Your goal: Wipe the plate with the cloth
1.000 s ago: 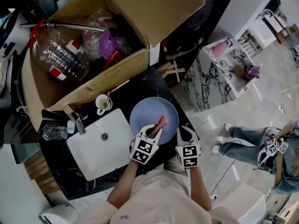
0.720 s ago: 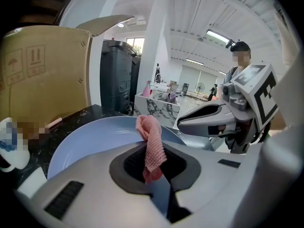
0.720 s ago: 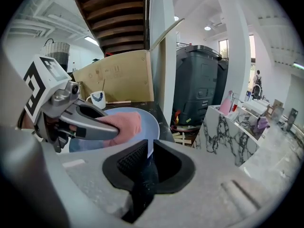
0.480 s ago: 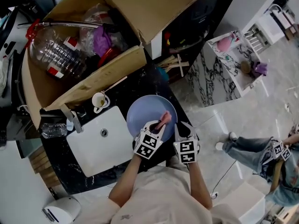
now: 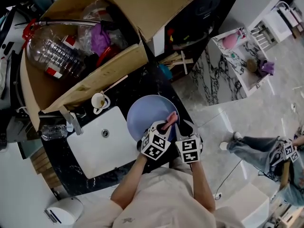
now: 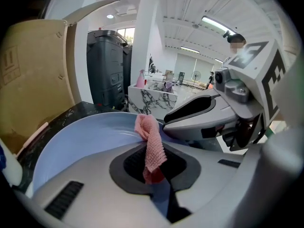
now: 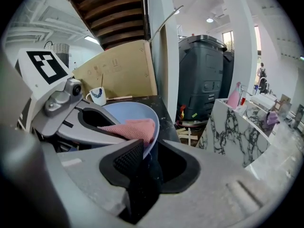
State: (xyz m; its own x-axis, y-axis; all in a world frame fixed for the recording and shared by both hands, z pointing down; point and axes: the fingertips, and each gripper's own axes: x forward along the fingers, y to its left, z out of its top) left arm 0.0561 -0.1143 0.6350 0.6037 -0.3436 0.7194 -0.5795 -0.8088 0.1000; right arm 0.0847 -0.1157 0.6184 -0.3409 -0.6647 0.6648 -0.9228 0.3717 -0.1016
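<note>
The plate [image 5: 149, 115] is held at the counter's [image 5: 59, 172] right edge, just beside the sink [image 5: 102, 144]. Its near rim is pinched by the right gripper [image 5: 182, 127], with the jaws pressed onto it. The cloth [image 5: 170, 120] is pinched in the left gripper [image 5: 164, 127] and is laid on the plate's near right part, just beside the right gripper. Most of the bare plate is found away from the cloth, toward the sink and the far rim. The wipe is likely best pushed that way.
</note>
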